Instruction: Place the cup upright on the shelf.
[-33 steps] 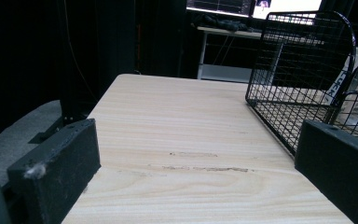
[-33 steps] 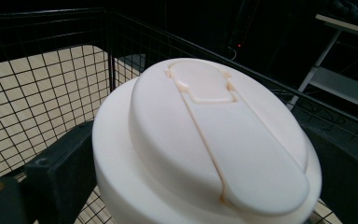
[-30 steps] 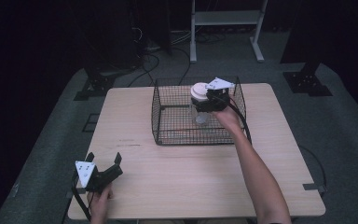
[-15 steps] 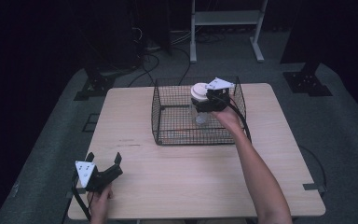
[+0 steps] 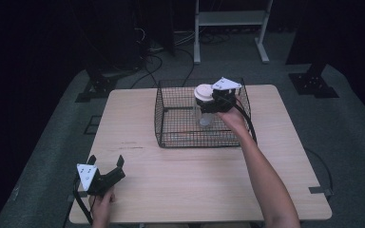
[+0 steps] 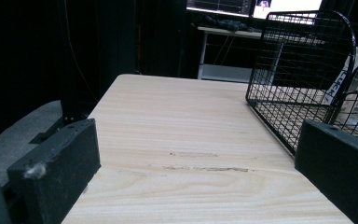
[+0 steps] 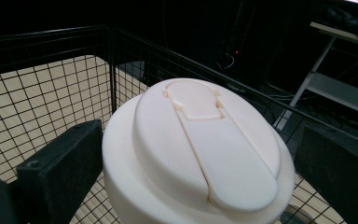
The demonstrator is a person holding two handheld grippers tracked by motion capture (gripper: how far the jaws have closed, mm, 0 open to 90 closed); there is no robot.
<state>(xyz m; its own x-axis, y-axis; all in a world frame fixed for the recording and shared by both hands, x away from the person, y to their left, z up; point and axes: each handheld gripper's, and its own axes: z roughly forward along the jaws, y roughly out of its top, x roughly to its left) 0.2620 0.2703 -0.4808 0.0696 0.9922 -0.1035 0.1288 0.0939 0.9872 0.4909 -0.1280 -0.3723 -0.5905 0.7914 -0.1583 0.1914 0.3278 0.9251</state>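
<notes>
**Lidded bottle upright in the basket, between the right tongs' jaws**

The clear bottle with the cream-white round plastic flip lid [image 5: 203, 93] is seen standing upright inside the black wire-mesh basket [image 5: 180, 135], near the basket's far right corner, with its long axis vertical. In the right gripper view the lid [image 7: 200, 154] lies directly ahead of the right tongs [image 5: 213, 100], whose two black jaws are set on either side of it, just below the lid's rim. Whether the jaws are pressed onto the bottle or stand just off it cannot be told. A straight lift along the vertical axis is judged to be what clears the basket's wall. The left tongs [image 5: 105, 167] are held with jaws spread and nothing between them, well apart from the basket, at the near left corner of the pale wooden worktop [image 5: 190, 175].
</notes>
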